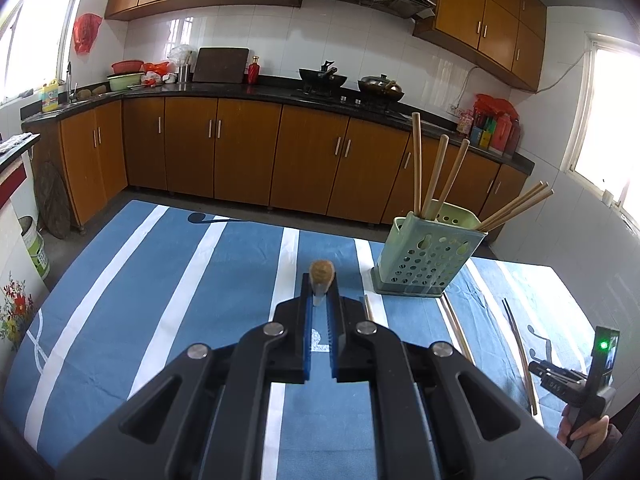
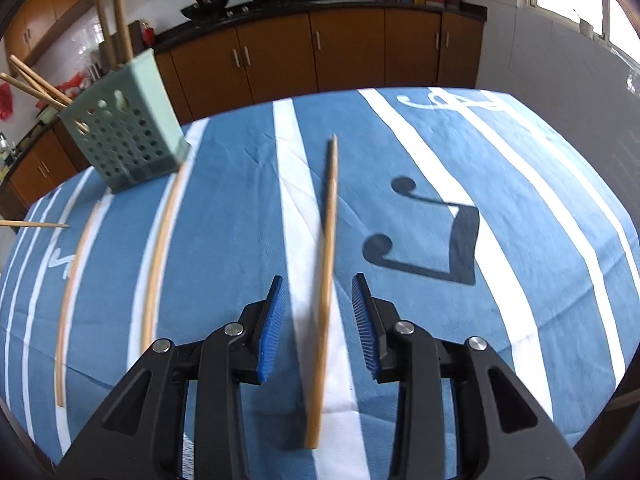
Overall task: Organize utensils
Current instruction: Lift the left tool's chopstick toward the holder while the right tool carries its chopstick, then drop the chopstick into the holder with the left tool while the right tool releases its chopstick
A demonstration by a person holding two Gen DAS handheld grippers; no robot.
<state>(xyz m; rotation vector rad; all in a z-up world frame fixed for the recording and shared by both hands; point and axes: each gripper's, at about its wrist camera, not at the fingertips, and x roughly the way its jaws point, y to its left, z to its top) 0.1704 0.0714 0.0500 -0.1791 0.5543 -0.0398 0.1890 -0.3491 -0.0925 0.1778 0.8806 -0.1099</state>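
The left gripper has its jaws clenched on a chopstick seen end-on, raised off the table, likely bound for the green holder. The right gripper has its jaws released astride another chopstick lying on the cloth, placed to pinch it.

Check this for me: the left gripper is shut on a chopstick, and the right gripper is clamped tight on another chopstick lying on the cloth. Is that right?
Not quite. The right gripper is not clamped: the right wrist view shows its blue pads apart, with the chopstick lying between them on the cloth, untouched. The rest stands: the left gripper is shut on a chopstick.
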